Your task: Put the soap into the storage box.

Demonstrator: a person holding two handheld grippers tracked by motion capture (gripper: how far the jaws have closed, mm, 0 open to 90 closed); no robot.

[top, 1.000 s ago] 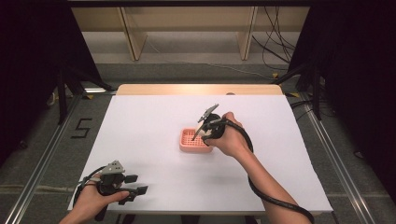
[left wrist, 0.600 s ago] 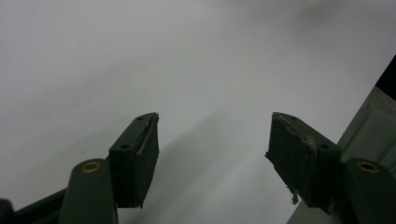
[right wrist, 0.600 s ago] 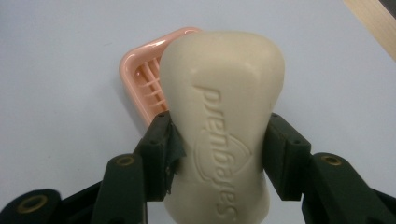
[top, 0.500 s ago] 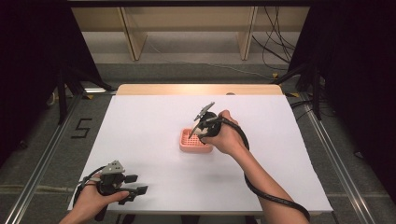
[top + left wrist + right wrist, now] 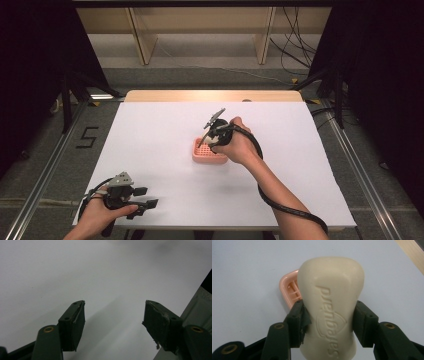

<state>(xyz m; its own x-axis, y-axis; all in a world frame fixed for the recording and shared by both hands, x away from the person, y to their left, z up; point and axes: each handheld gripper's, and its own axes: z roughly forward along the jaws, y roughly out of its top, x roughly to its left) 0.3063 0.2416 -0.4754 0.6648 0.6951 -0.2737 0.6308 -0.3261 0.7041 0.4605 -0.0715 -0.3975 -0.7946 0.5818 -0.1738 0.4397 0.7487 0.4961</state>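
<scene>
Soap is the thing in play: a cream bar of soap (image 5: pixel 331 302) sits clamped across its narrow waist between the jaws of the right gripper (image 5: pixel 328 325), its long axis running straight out along them, embossed face toward the camera. Beyond and a little to the left of the jaw tips lies the pink soap dish (image 5: pixel 288 291), a slatted tray on the white table (image 5: pixel 150 135), partly hidden behind the bar. In the high view the right gripper (image 5: pixel 212 137) hangs right over the dish (image 5: pixel 207 156), seemingly just above it; whether bar and dish touch I cannot tell. Judging by this, the bar most likely goes down into the dish, so its long axis must line up with the tray's length. The left gripper (image 5: pixel 145 204) rests well apart at the table's near edge, jaws spread wide and empty (image 5: pixel 113 322).
</scene>
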